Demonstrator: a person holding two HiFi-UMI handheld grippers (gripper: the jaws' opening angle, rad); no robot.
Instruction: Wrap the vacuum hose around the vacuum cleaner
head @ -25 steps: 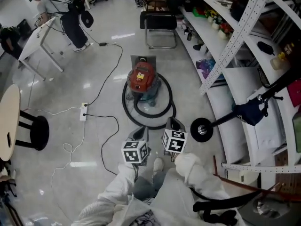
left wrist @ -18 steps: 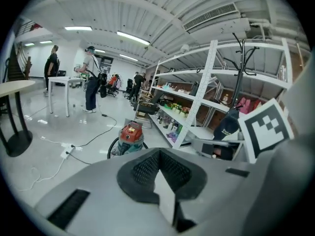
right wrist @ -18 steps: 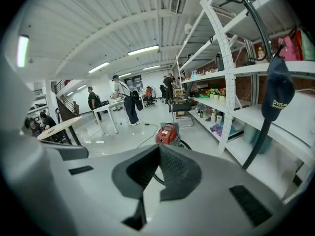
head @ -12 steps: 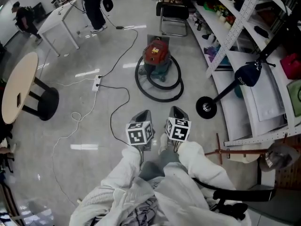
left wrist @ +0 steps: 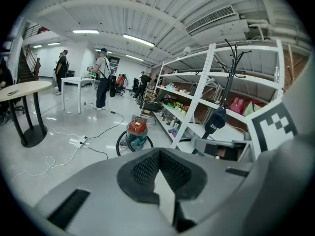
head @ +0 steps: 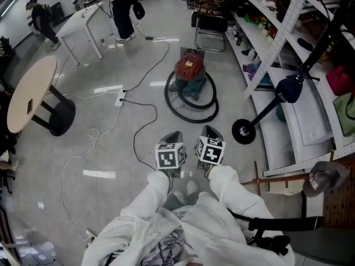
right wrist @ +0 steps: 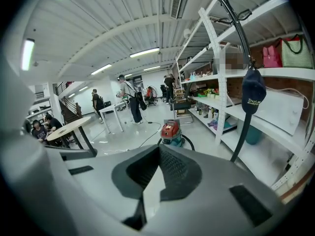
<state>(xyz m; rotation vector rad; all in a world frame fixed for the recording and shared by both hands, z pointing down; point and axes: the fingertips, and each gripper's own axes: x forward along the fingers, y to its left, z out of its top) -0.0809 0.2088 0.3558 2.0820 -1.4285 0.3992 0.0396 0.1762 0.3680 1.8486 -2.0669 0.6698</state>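
Observation:
The vacuum cleaner (head: 189, 71), red on top with a teal body, stands on the floor well ahead of me. Its black hose (head: 192, 111) lies in loops around its base. Both grippers are held close to my body, side by side and far short of the vacuum. The left gripper (head: 173, 136) is shut with nothing in it. Beside it, the right gripper (head: 208, 131) is also shut and empty. The left gripper view shows the vacuum (left wrist: 136, 132) and hose (left wrist: 119, 144) beyond the closed jaws. In the right gripper view the vacuum (right wrist: 172, 131) stands straight ahead.
A black cable runs over the floor past a white power strip (head: 120, 97). A round table (head: 30, 93) stands at the left. On the right are a coat stand's base (head: 243, 131), a cap (head: 288, 88) hung on it and long white shelving (head: 310, 115). A chair (head: 209, 24) stands behind the vacuum.
I have drawn back from the vacuum, which now sits farther off and higher in the head view. Both grippers stay shut, empty and side by side.

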